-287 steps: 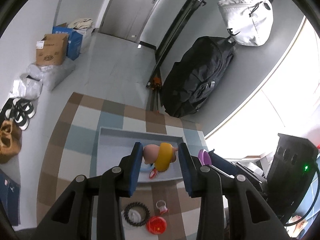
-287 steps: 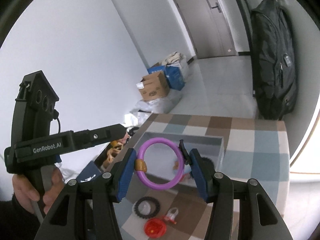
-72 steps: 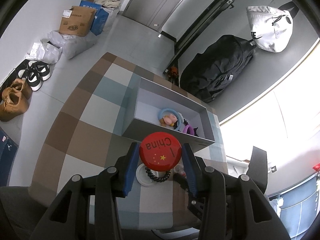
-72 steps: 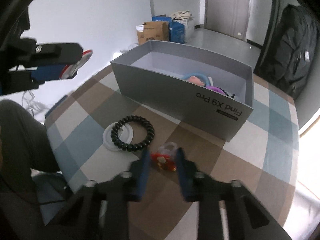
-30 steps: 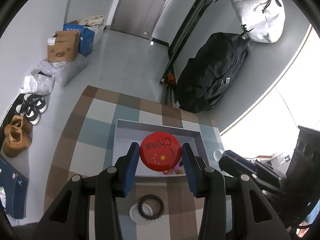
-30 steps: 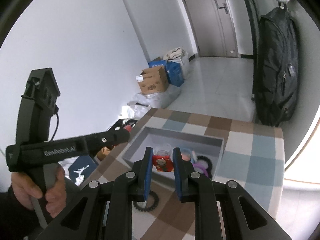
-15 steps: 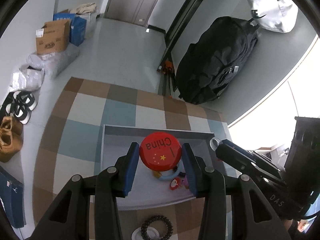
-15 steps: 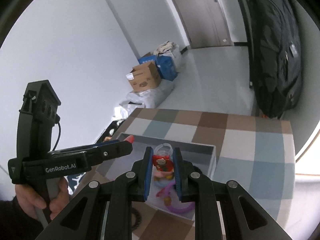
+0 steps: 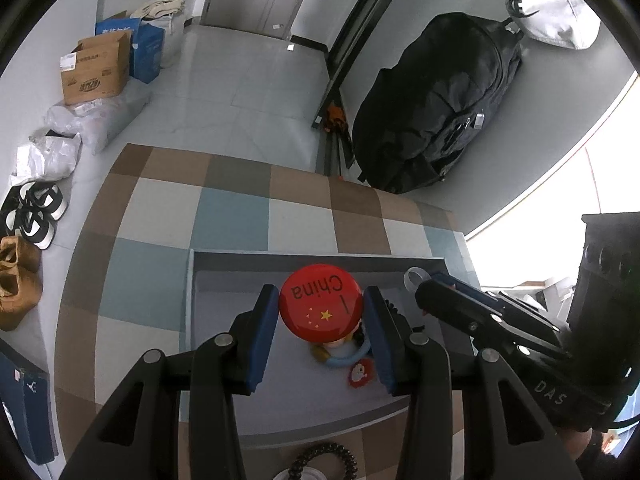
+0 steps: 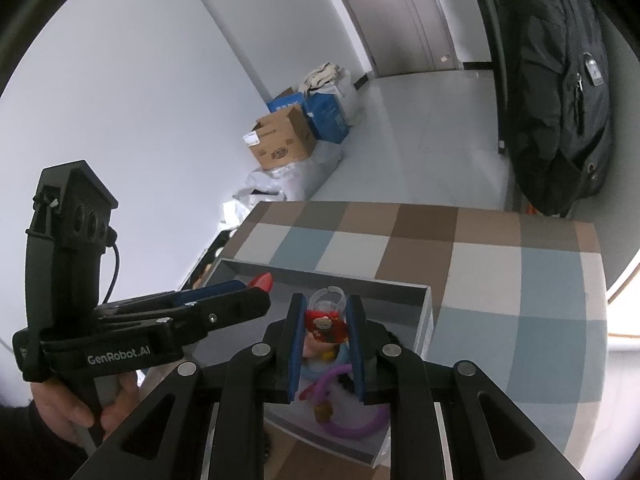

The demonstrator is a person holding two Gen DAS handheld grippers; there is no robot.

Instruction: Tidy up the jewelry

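Home entryway or spare room, pale tiled floor [image 9: 248,80], grey door [image 10: 420,12] at the far end, cardboard boxes [image 9: 98,70] and shoes [image 9: 34,216] lined the wall, black backpack [image 9: 436,108] leaned by it, checked cloth covered the worktop [image 9: 236,216].

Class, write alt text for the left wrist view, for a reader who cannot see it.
The left gripper clamps a round red China badge above an open grey box on a checked tablecloth. The right gripper reaches in from the right, carrying a clear ring.
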